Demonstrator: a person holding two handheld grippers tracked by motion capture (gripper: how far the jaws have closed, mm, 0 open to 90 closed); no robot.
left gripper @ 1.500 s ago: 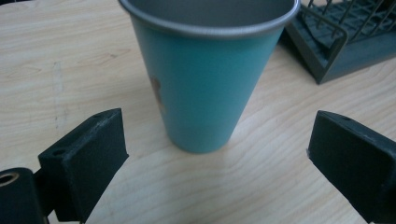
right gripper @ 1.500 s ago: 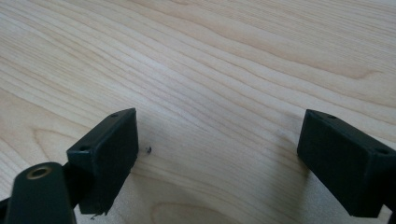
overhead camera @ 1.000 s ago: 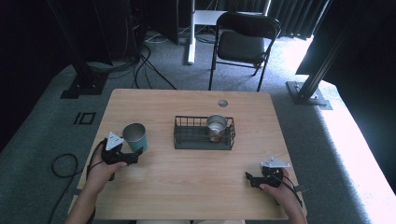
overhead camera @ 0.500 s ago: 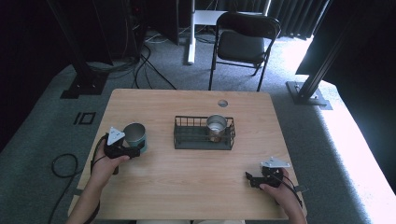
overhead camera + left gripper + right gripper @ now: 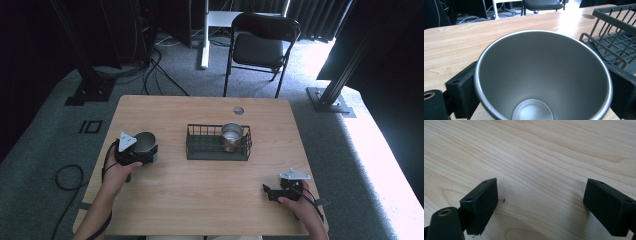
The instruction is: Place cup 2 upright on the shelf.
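Steel cup (image 5: 541, 77), smooth and brushed with a thin bright rim and a flat round bottom, sits clamped between the black jaws of the left claw (image 5: 145, 152) at the left side of the pale wood-grain tabletop (image 5: 200, 190), just left of a dark wire basket (image 5: 218, 148). A second metal cup (image 5: 232, 135) stands upright inside that basket. Near the front right edge, the right claw (image 5: 540, 205) rests with its blocky jaws spread apart over bare wood.

No readable text, label, brand, number or sign anywhere.
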